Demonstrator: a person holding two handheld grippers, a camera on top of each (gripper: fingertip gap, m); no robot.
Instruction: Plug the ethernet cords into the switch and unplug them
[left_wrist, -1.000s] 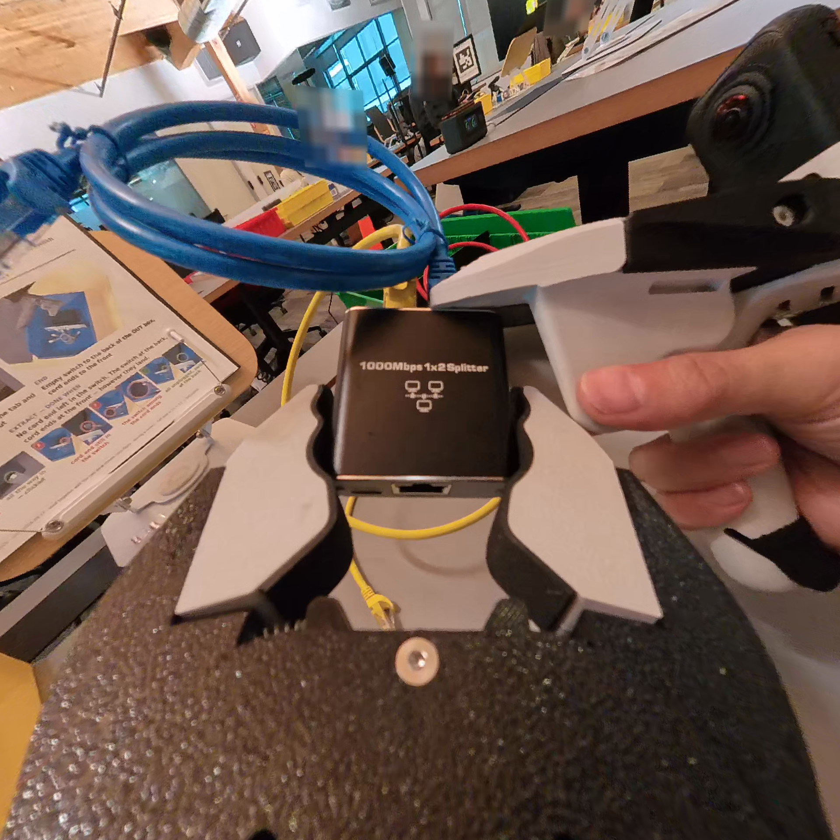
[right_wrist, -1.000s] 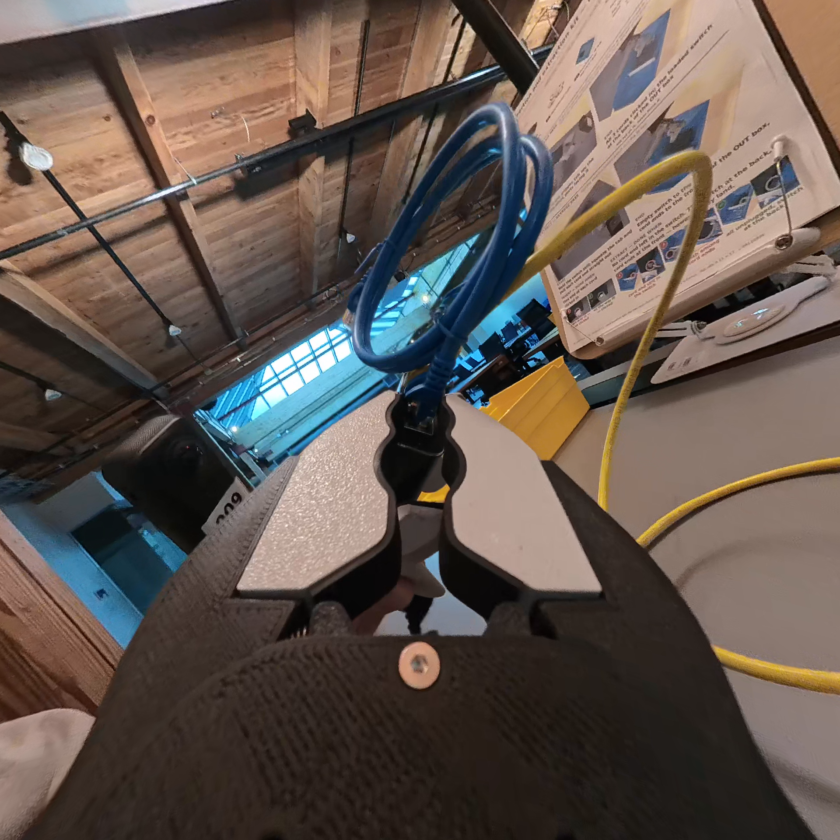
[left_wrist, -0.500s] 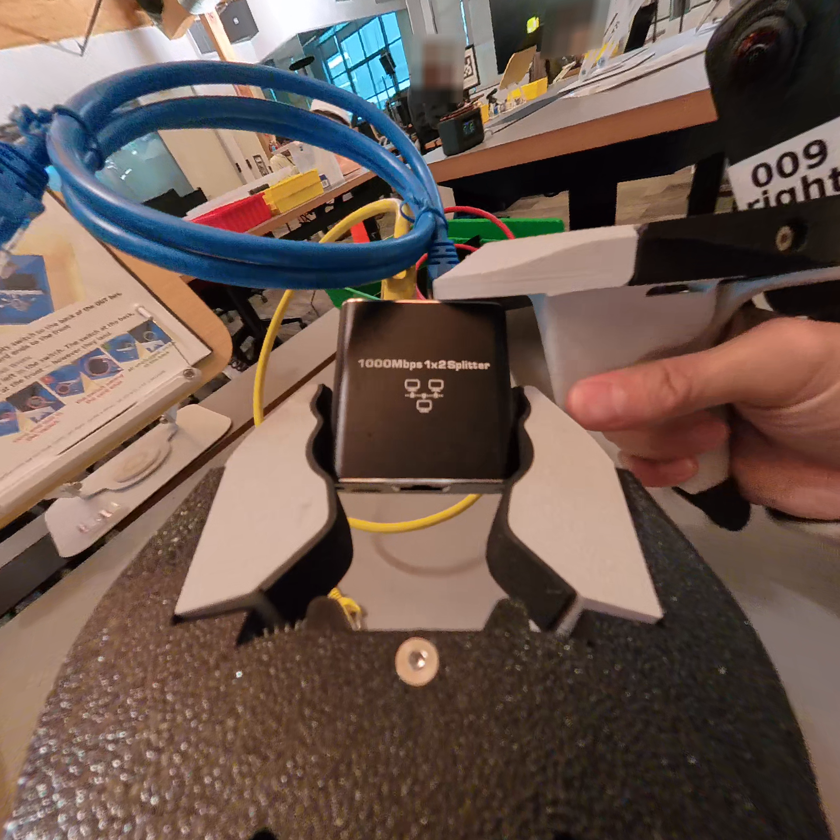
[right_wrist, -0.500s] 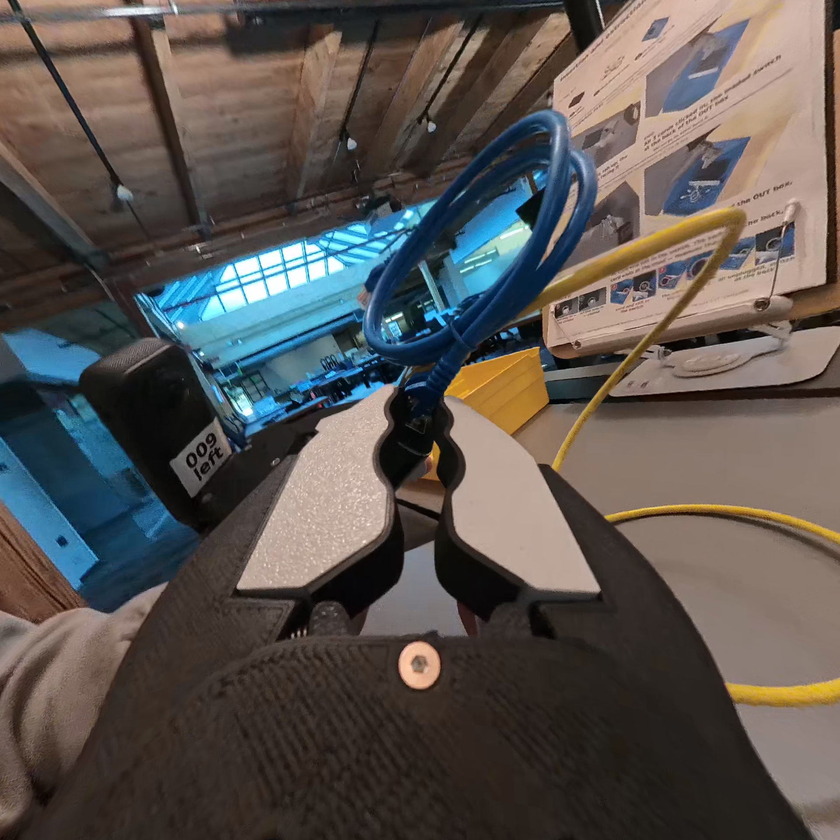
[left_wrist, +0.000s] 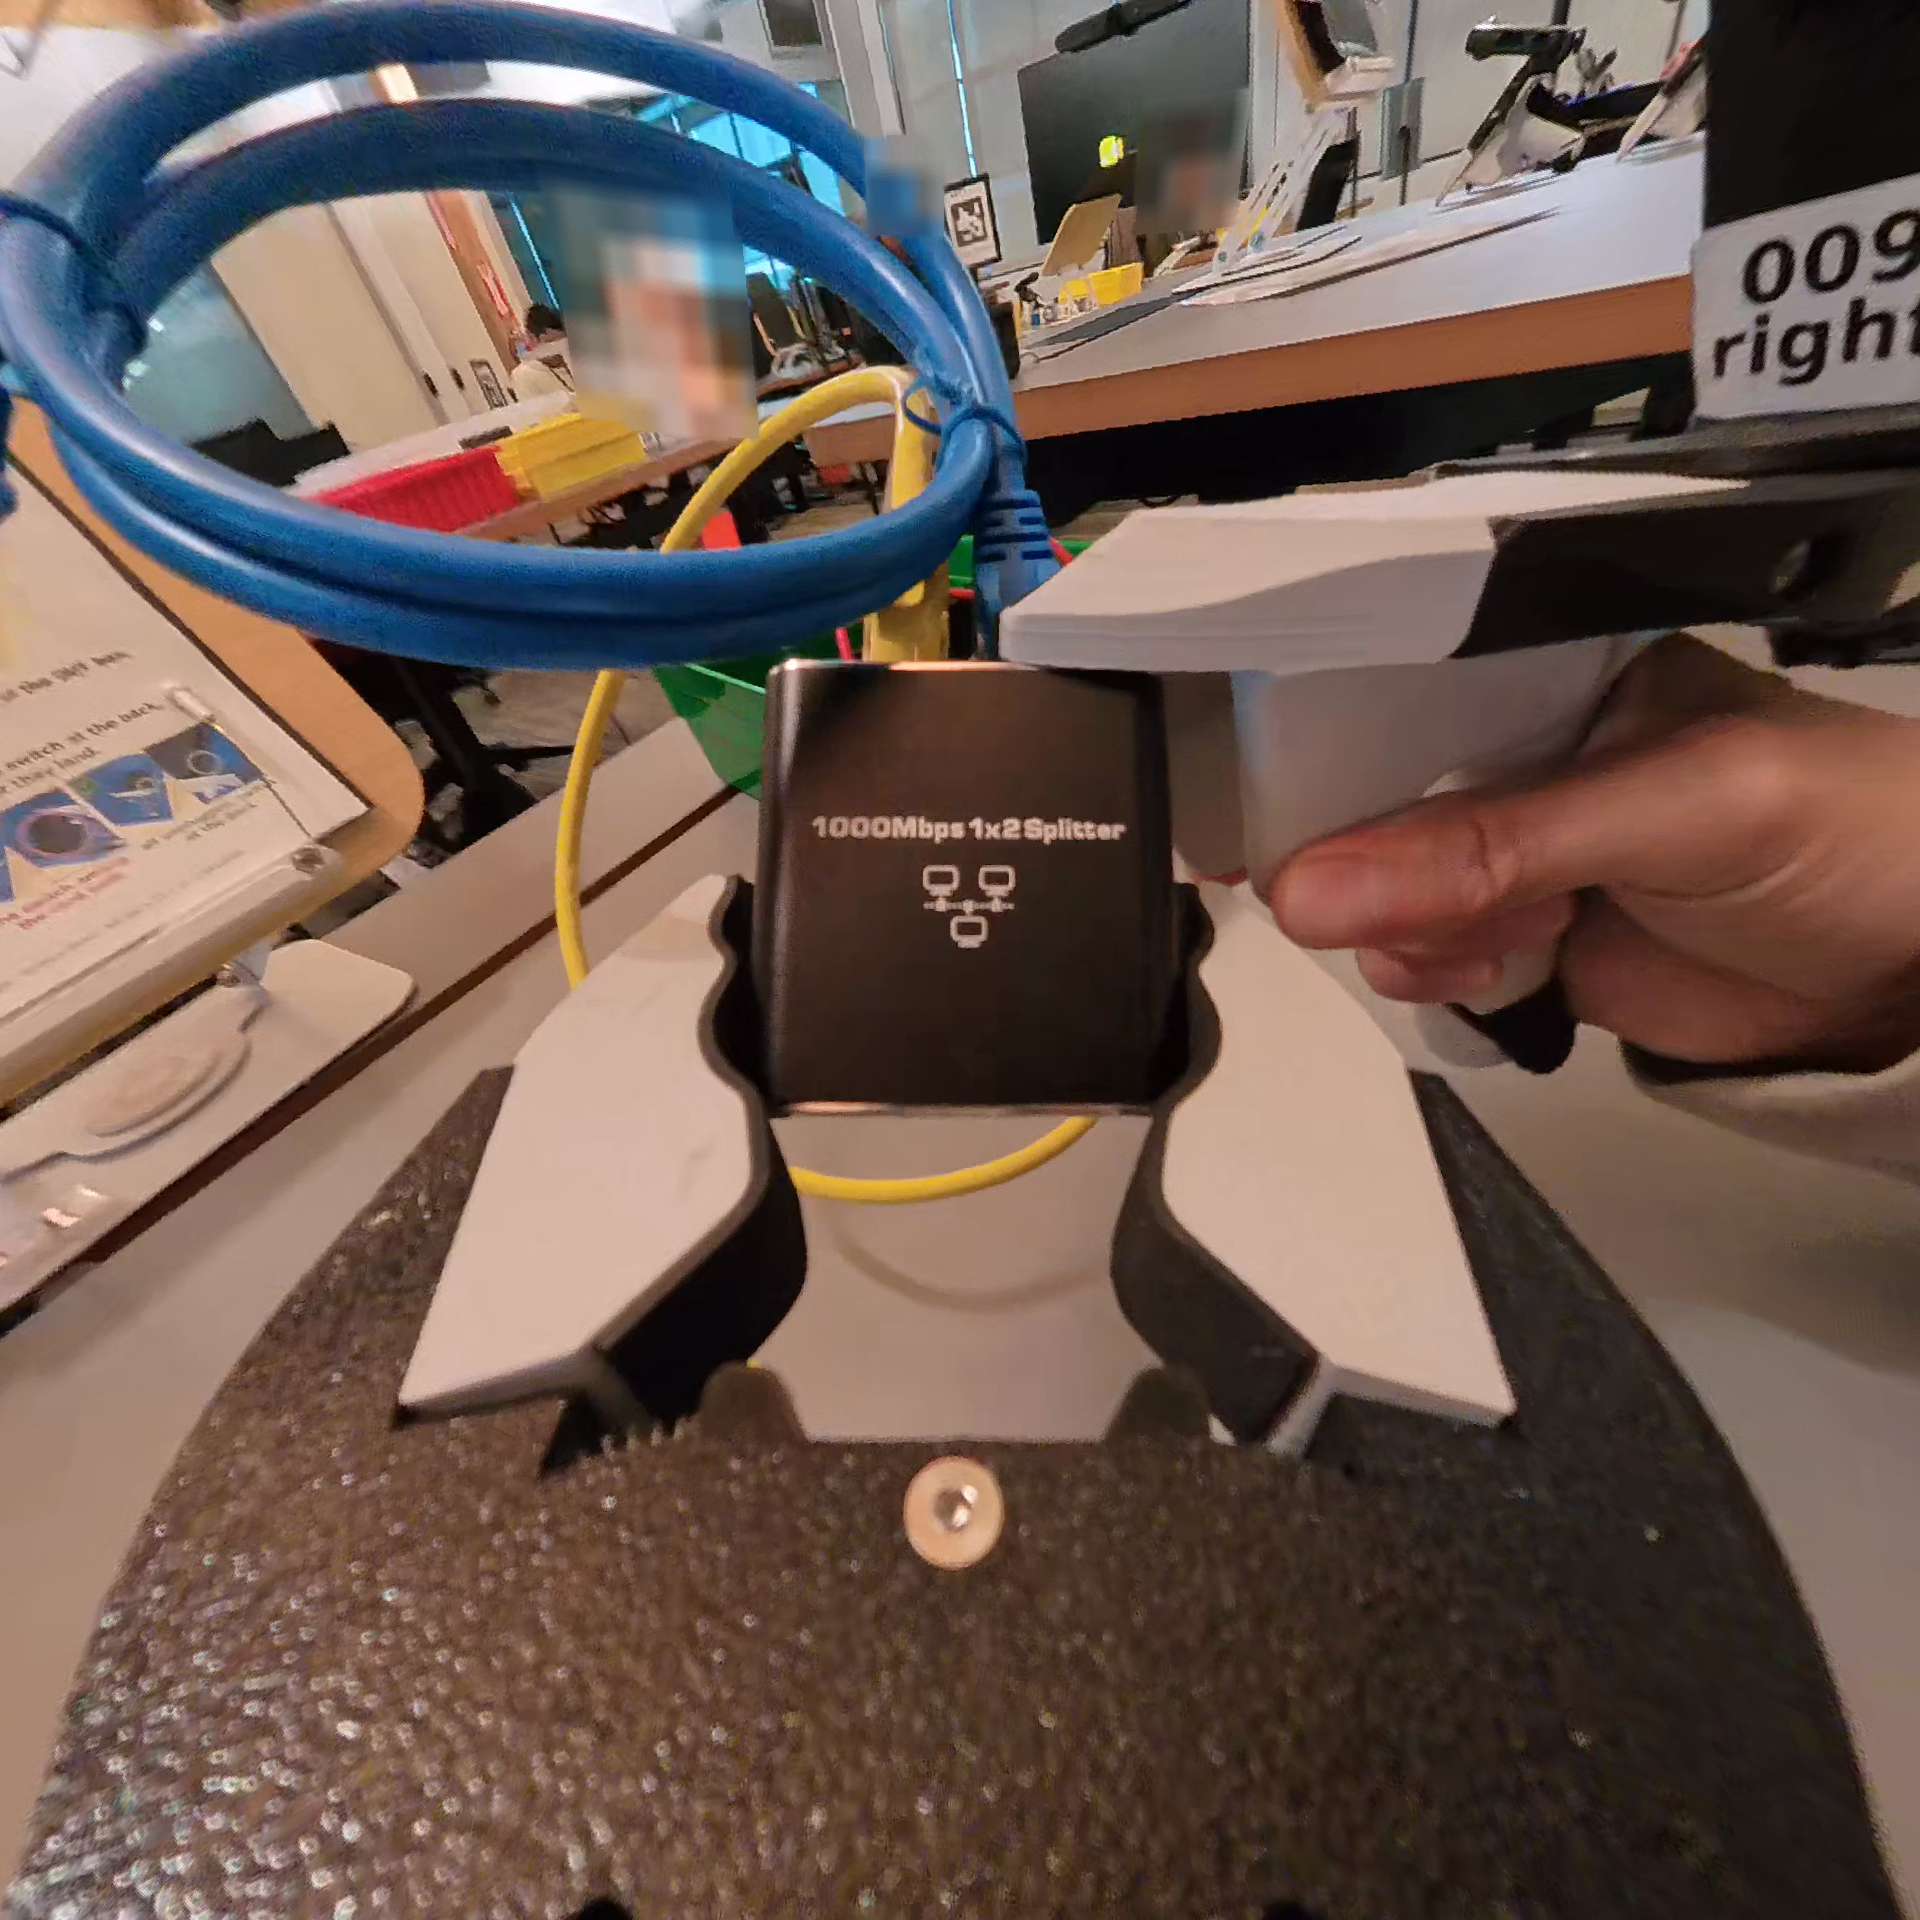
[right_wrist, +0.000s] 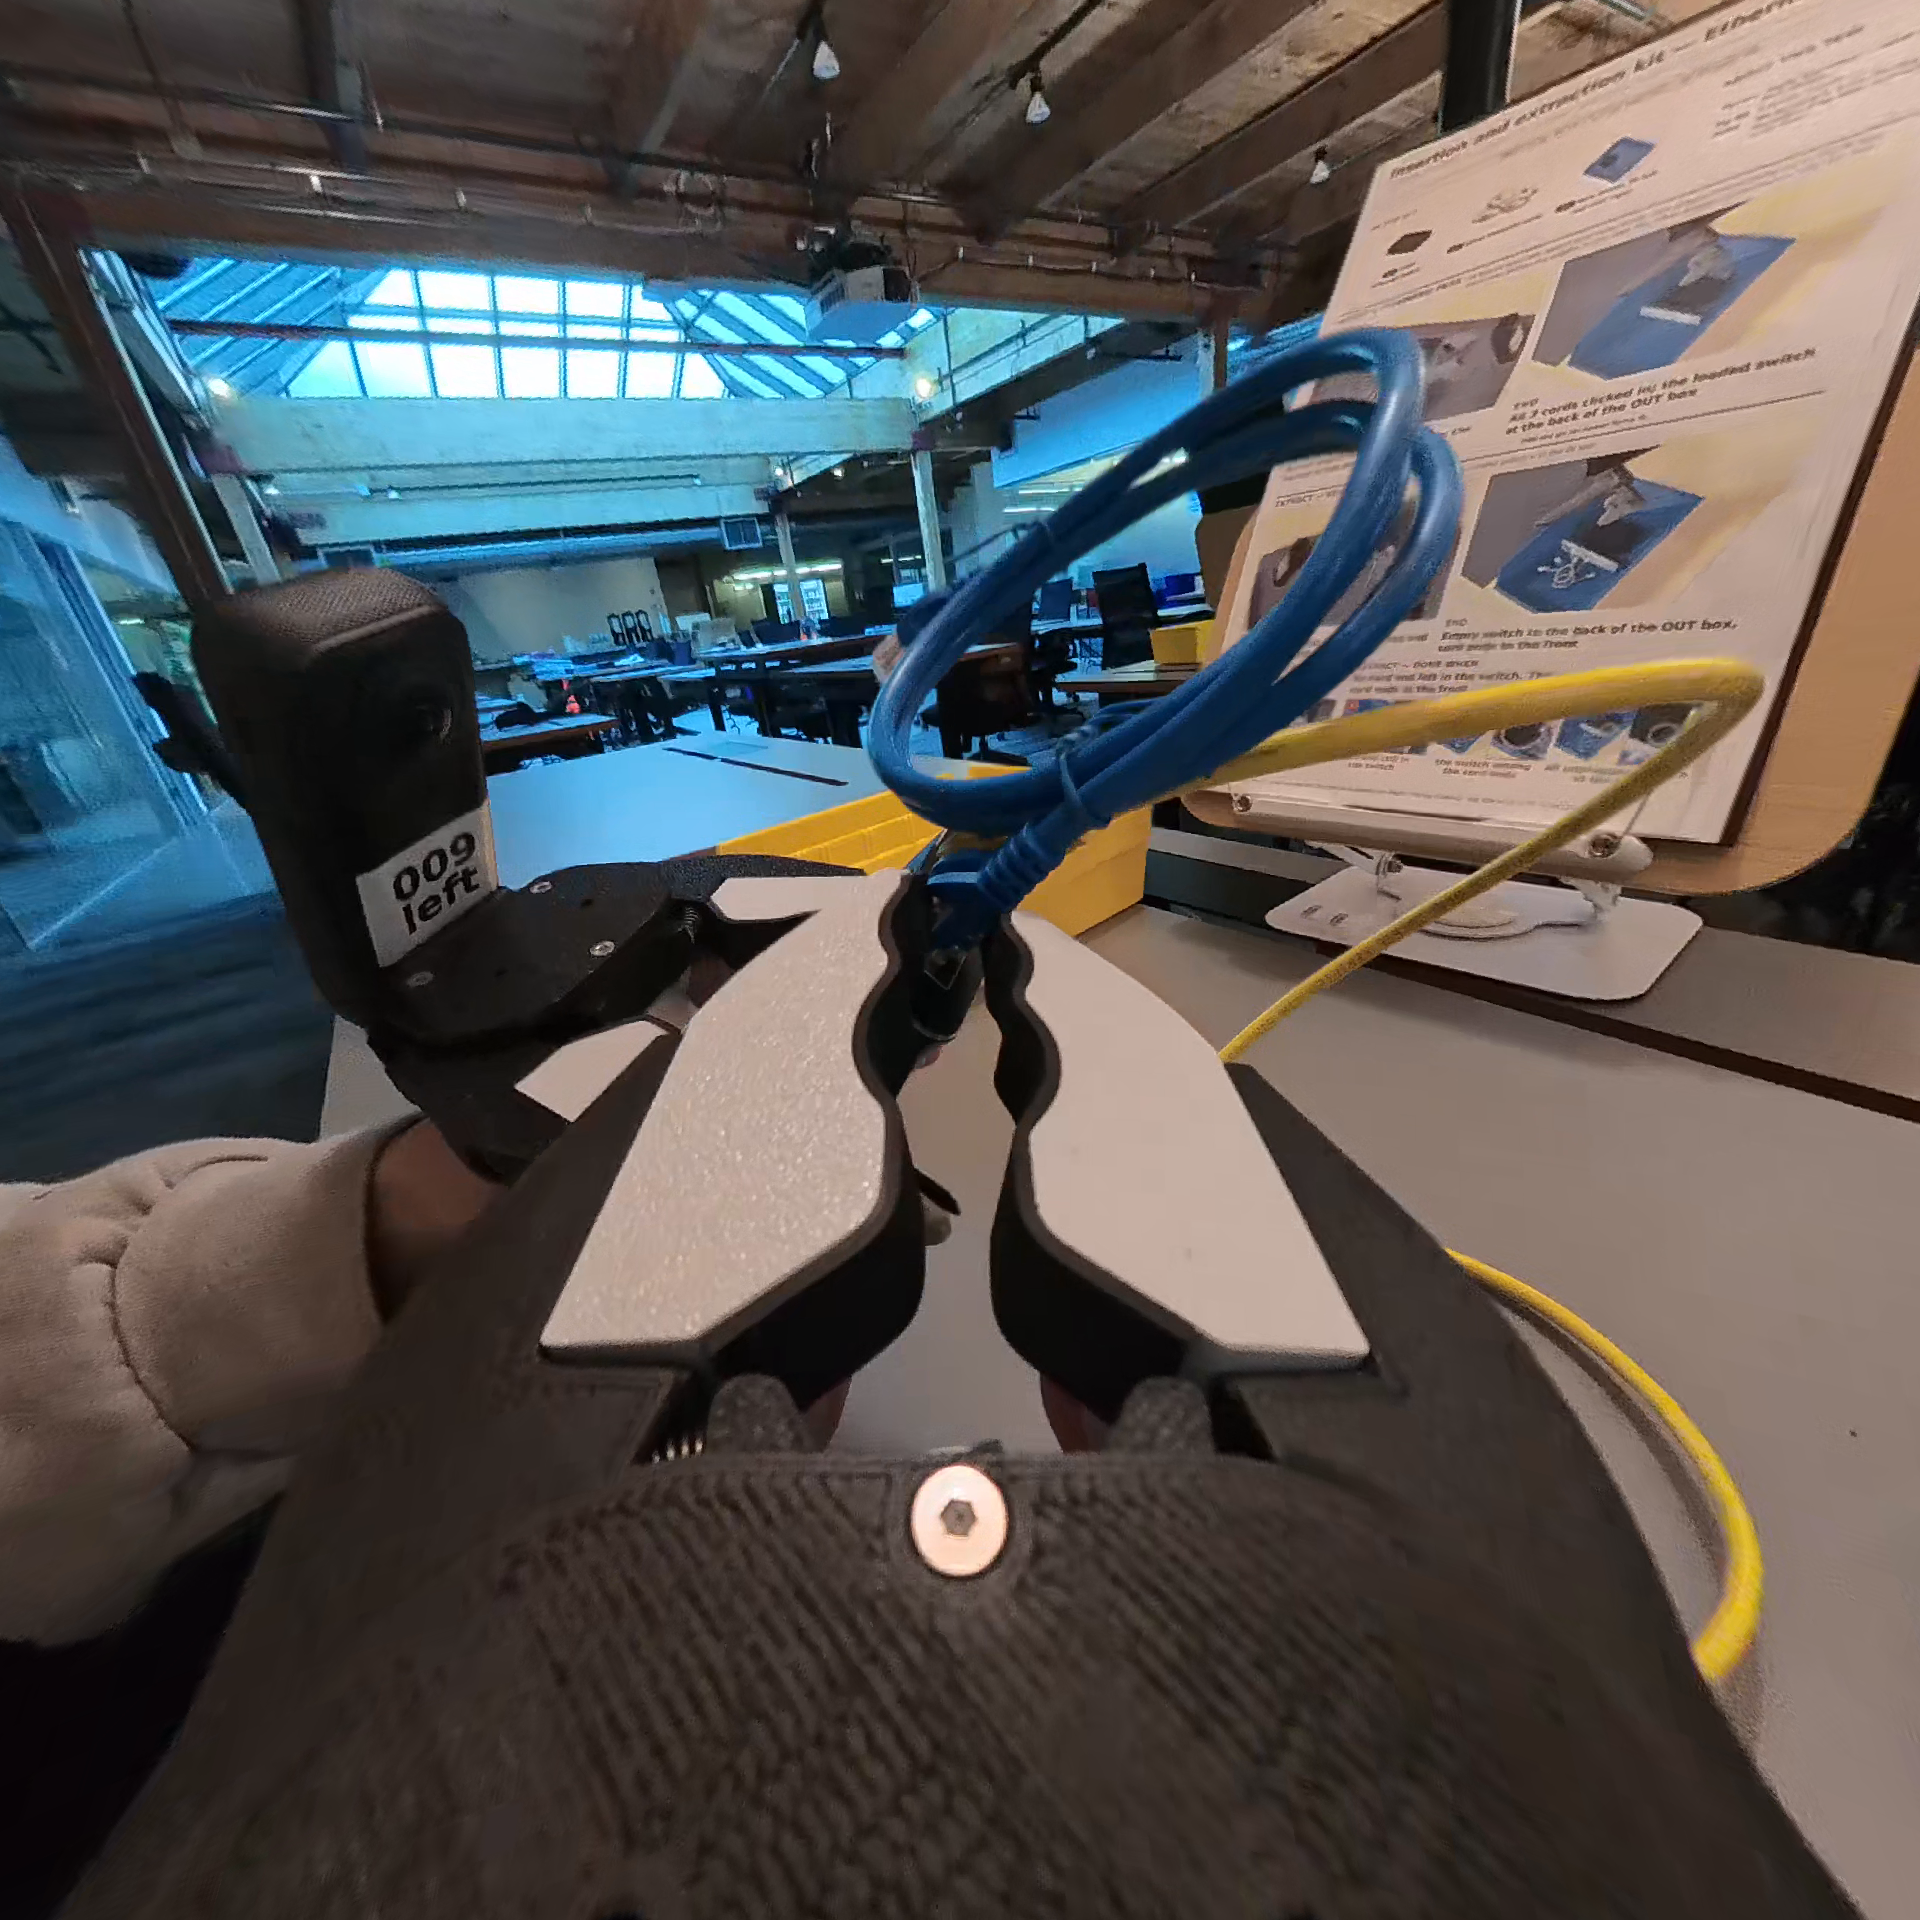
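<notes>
Both grippers have tilted down toward level since a second ago. Glossy black switch (left_wrist: 961, 894) sits clamped between the left gripper (left_wrist: 961, 997) fingers, above the grey table (left_wrist: 1662, 1299). At its far edge, the right gripper (right_wrist: 951, 997) pinches the coiled blue cord (right_wrist: 1195, 623) plug; a yellow cord (left_wrist: 582, 831) loops beside.

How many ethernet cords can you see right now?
2. The coiled blue ethernet cord rises from the switch's far end, its plug at the right gripper. The yellow ethernet cord loops beside it. Others may be hidden.

The switch's (left_wrist: 966, 894) far ports are hidden, so the blue cord's (left_wrist: 468, 582) seating seems uncertain.
</notes>
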